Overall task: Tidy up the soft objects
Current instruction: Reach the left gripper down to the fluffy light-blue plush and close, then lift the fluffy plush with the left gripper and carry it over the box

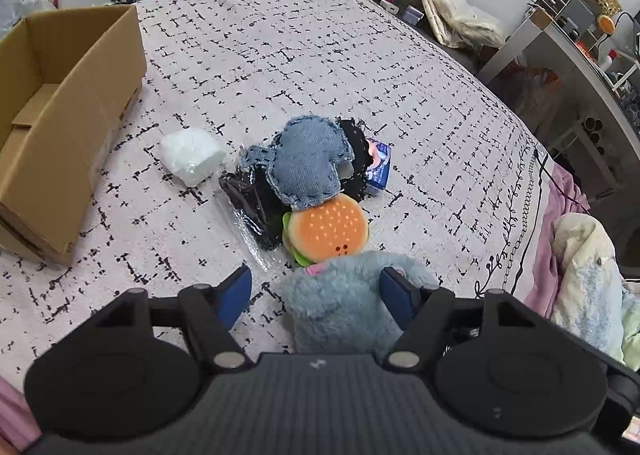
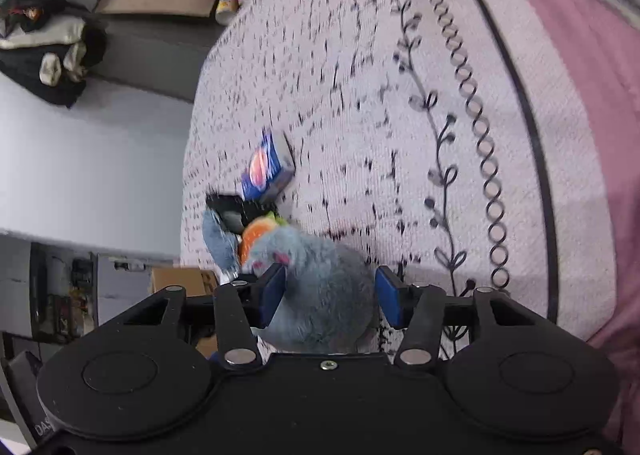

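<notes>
Between both grippers' blue pads sits the fluffy blue plush [image 1: 340,303]: right gripper [image 2: 330,297] spread around it, left gripper [image 1: 316,295] spread, its right pad touching. At 12 o'clock lie the burger plush [image 1: 326,231] and denim pad [image 1: 308,163]; cardboard box [image 1: 60,103] at 10 o'clock.

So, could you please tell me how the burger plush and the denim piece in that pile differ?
The burger plush is round, orange with pale seed specks and a green edge; the denim piece is blue-grey, irregular, with frayed edges. The burger looks plump, the denim flatter. The denim lies partly over black items and overlaps the burger's far edge, while the burger sits nearer the fluffy blue plush. Both rest in one pile on the bedspread.
</notes>
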`<state>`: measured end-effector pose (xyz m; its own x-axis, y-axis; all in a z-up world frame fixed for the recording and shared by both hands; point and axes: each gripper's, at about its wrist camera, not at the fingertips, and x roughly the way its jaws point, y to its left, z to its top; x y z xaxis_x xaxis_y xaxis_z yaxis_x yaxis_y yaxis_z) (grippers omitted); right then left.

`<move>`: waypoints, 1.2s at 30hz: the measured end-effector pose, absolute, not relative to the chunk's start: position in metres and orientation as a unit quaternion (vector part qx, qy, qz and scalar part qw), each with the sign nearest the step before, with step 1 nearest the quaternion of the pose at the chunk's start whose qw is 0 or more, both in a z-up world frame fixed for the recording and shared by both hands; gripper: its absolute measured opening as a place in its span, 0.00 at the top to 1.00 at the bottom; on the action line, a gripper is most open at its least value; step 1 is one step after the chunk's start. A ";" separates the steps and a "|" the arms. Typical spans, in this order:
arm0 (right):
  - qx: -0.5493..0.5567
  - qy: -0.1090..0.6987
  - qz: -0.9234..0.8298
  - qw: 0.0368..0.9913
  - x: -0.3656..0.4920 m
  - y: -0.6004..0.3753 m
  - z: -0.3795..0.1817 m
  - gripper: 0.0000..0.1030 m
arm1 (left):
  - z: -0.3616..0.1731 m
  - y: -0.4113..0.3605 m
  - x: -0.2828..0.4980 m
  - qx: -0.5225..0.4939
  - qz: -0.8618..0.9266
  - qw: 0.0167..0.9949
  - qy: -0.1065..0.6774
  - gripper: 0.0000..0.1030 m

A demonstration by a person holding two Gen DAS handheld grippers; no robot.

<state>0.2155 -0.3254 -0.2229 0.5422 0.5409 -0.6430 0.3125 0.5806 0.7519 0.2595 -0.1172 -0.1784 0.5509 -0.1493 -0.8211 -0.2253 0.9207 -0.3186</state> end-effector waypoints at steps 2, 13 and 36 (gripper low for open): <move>0.453 0.477 0.082 0.749 0.217 -0.322 -0.226 0.59 | -0.181 -0.116 0.259 -0.206 0.018 0.856 0.474 0.35; 0.440 0.444 0.109 0.773 0.204 -0.319 -0.208 0.74 | -0.173 -0.105 0.245 -0.249 -0.013 0.852 0.461 0.57; 0.389 0.380 0.160 0.824 0.181 -0.266 -0.134 0.75 | -0.101 -0.052 0.206 -0.264 -0.040 0.869 0.416 0.57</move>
